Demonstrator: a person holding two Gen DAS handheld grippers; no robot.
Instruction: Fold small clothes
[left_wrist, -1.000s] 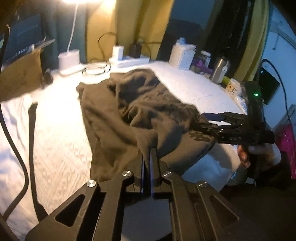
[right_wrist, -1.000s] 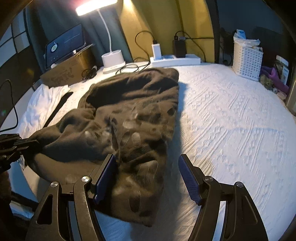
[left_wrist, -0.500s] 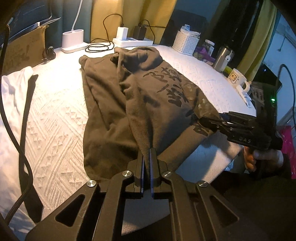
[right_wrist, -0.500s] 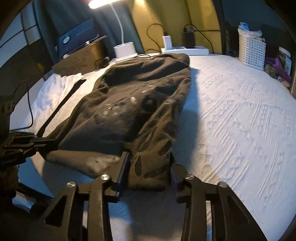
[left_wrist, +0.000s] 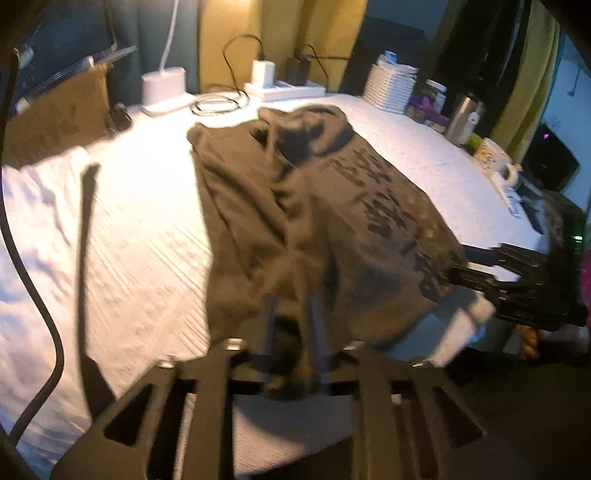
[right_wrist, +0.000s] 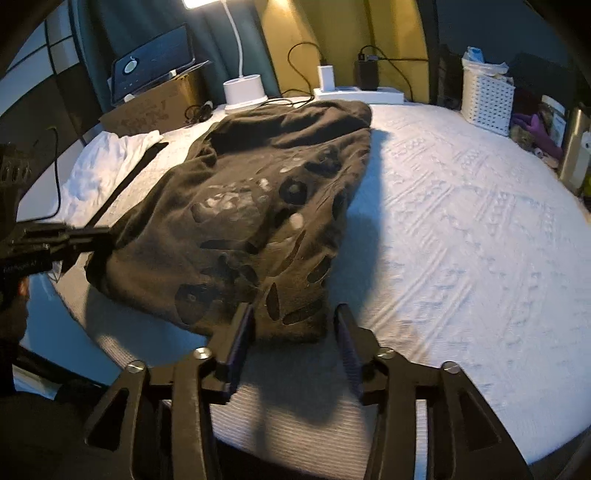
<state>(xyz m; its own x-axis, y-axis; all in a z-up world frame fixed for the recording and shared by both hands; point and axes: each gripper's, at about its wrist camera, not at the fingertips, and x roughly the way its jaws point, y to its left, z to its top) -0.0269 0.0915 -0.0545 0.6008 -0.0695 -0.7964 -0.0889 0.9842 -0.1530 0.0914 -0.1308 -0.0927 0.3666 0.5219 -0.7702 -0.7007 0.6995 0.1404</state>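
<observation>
A dark brown sweatshirt (left_wrist: 314, 206) with black printing lies spread on the white bedspread (left_wrist: 147, 221), its hem at the near edge. My left gripper (left_wrist: 291, 317) is at the hem's left corner. Its jaws are opening, and a bit of cloth sits loosely between the blurred fingers. In the right wrist view the sweatshirt (right_wrist: 258, 206) runs away from me. My right gripper (right_wrist: 293, 325) is at its near right corner, jaws opening, with the hem between the pads and not pinched. Each view also shows the other gripper at the hem: the right gripper (left_wrist: 461, 264) and the left gripper (right_wrist: 103, 238).
Along the far edge stand a lamp base (right_wrist: 243, 90), a power strip with chargers (right_wrist: 358, 92), a white basket (right_wrist: 487, 99) and a cardboard box with a tablet (right_wrist: 151, 107). A mug (left_wrist: 495, 158) and a steel bottle (left_wrist: 461, 122) are on the right. A black strap (left_wrist: 86, 229) and white cloth (right_wrist: 99, 170) lie left.
The left jaws, shut on the hem before, have parted. The right jaws closed around the corner, then widened again. The sweatshirt now lies flatter and stretched toward the near edge.
</observation>
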